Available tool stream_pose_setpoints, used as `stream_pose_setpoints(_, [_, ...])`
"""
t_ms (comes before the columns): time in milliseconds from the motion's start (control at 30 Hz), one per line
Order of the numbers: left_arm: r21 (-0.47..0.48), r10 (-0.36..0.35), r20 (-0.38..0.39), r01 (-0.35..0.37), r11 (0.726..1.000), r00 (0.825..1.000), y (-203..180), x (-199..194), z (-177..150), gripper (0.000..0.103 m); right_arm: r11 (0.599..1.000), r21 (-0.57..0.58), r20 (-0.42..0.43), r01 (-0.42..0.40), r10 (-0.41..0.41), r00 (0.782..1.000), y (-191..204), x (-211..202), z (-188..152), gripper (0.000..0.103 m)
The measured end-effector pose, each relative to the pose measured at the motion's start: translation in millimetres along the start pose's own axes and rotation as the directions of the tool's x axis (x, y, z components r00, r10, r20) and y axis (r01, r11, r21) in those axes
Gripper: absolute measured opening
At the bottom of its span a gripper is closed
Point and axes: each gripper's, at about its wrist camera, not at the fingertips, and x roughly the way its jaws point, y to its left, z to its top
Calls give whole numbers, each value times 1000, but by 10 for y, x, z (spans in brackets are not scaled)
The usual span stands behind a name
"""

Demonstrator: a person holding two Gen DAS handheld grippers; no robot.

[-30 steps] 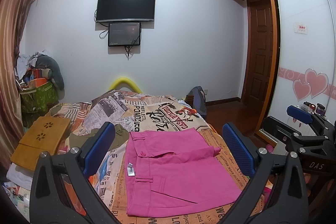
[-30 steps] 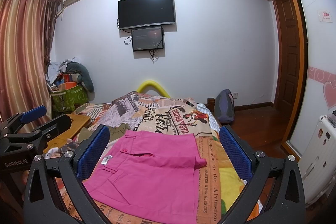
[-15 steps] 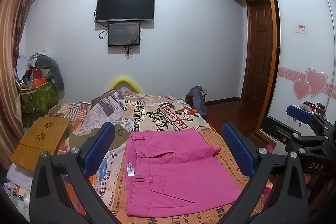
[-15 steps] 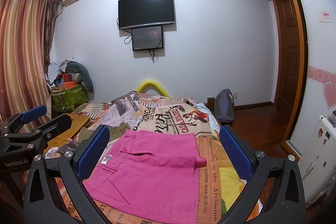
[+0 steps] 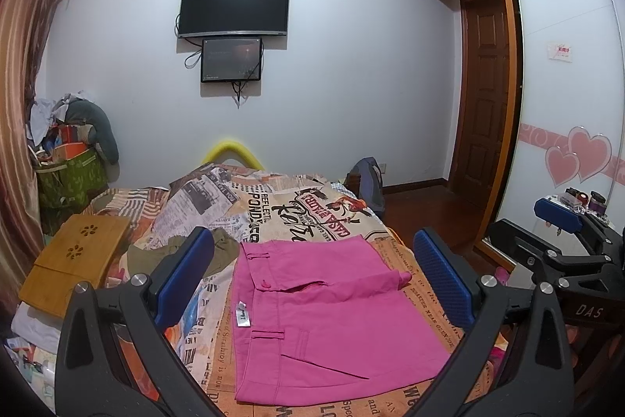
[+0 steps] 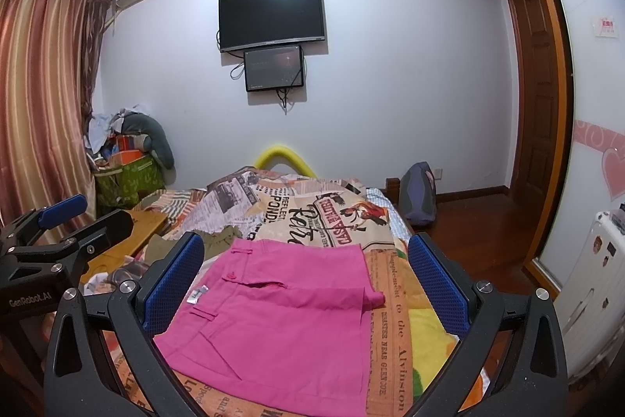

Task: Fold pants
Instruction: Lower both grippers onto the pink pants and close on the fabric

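While both claws gape wide and empty, pink pants (image 5: 332,315) lie folded flat.

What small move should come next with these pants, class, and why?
Probably none beyond a light tidy: the pants already lie folded into a compact block on the bed, and both claws, left and right, hang open above them. At most, press flat the loose flap at the right edge.

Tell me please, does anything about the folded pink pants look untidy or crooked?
Mostly neat: the pink pants lie flat in a compact fold on the bedspread. One thing stands out: on the right edge a corner of fabric sticks out past the fold. Both tools, left and right, are open above them.
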Motion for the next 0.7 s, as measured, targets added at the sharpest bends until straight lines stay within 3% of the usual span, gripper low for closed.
stream_pose_setpoints(167, [9,-8,-43,8,1000,999,49,180,-29,103,1000,8,-32,15,-15,999,-65,132,-58,103])
stream_pose_setpoints(300, [25,-10,-134,14,1000,991,110,481,-111,103,999,21,-83,37,-35,996,-186,303,-157,103])
stream_pose_setpoints(500, [-22,-48,-354,43,999,934,333,1146,-397,103,994,42,-209,99,-88,974,-493,716,-404,103])
stream_pose_setpoints(700, [-45,-40,-473,22,999,880,550,1645,-684,103,989,-6,-300,145,-140,944,-656,983,-605,103])
